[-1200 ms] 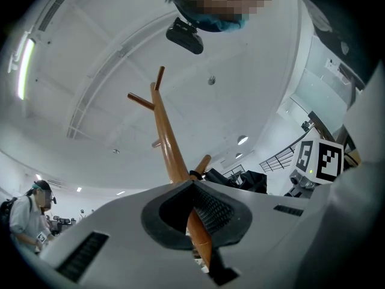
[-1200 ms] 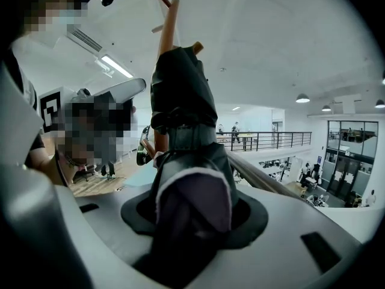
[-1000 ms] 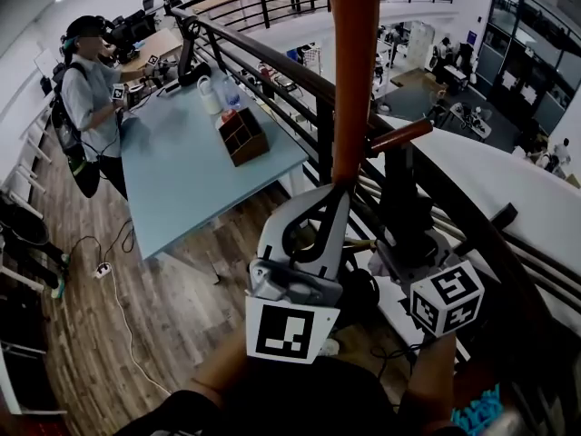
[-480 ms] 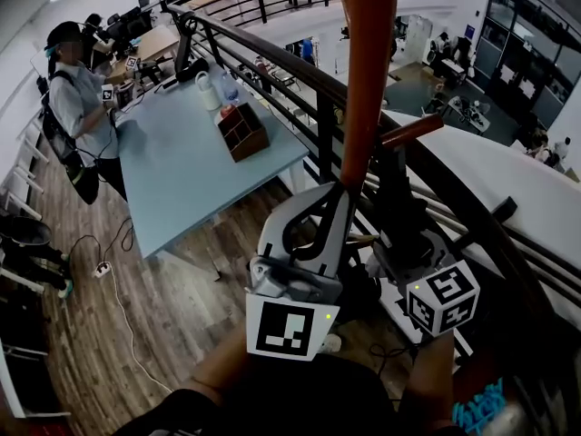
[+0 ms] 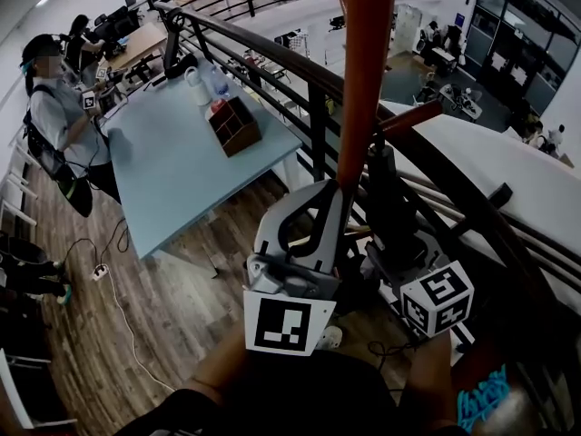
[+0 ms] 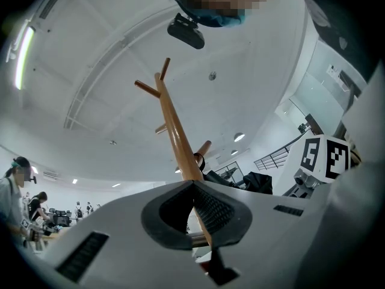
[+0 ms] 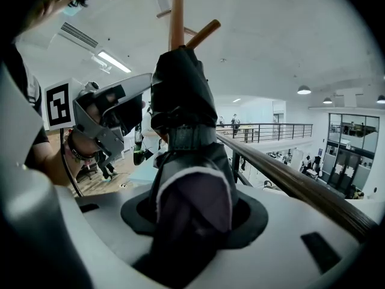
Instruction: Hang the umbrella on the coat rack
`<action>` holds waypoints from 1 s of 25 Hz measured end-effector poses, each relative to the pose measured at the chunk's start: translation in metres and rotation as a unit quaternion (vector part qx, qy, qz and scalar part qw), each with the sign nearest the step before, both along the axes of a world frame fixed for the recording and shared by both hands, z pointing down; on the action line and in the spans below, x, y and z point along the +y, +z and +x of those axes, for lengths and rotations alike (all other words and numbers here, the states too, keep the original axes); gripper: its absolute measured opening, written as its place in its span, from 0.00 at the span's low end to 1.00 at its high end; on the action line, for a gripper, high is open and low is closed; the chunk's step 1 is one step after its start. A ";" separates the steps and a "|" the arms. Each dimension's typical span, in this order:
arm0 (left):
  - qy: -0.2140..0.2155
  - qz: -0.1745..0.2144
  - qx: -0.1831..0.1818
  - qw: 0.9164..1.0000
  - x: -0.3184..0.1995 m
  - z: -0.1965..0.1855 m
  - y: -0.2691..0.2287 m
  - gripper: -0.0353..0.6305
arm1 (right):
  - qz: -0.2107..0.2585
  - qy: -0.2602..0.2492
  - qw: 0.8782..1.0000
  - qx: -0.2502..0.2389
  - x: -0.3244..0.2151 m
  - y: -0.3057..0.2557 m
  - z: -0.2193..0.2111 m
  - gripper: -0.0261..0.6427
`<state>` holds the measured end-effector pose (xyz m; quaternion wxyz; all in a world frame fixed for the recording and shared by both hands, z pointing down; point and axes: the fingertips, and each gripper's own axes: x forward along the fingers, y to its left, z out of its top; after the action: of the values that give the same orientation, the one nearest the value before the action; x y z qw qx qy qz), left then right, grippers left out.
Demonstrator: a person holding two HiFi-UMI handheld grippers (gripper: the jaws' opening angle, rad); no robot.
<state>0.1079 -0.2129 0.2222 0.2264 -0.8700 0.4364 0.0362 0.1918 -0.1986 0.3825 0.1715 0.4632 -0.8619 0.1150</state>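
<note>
The coat rack's orange-brown pole point(image 5: 363, 80) rises in front of me, with a short peg point(image 5: 413, 116) jutting right. My left gripper point(image 5: 334, 191) has its white jaws closed, tips together against the front of the pole point(image 6: 174, 137); nothing shows pinched between them. Below that peg, my right gripper point(image 5: 392, 243) is shut on the folded black umbrella point(image 5: 388, 198) and holds it upright beside the pole. In the right gripper view the umbrella point(image 7: 180, 101) fills the jaws and its top end reaches up to the peg point(image 7: 203, 32).
A dark curved railing point(image 5: 272, 57) runs just behind the rack, with a drop to a lower floor beyond. A pale blue table point(image 5: 172, 171) carrying a wooden box point(image 5: 234, 125) stands to the left. A person point(image 5: 54, 116) is at its far side. A cable point(image 5: 118, 298) lies on the wood floor.
Both grippers have sunk a little along the pole, so the umbrella's top sits slightly lower under the peg. The right gripper's hold on the umbrella is unchanged.
</note>
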 end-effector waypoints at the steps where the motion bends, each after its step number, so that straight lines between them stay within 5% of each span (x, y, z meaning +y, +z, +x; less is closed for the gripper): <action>1: 0.001 -0.001 0.000 1.000 0.000 0.000 0.002 0.07 | -0.002 0.001 1.000 0.000 0.002 0.002 -0.001 0.38; 25: 0.015 -0.026 -0.020 0.999 0.013 0.004 0.028 0.07 | 0.028 0.014 0.999 -0.014 0.035 0.015 -0.016 0.39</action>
<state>0.1117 -0.1998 0.2499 0.2119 -0.8826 0.4196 0.0105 0.1756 -0.1639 0.3976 0.1449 0.4781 -0.8606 0.0995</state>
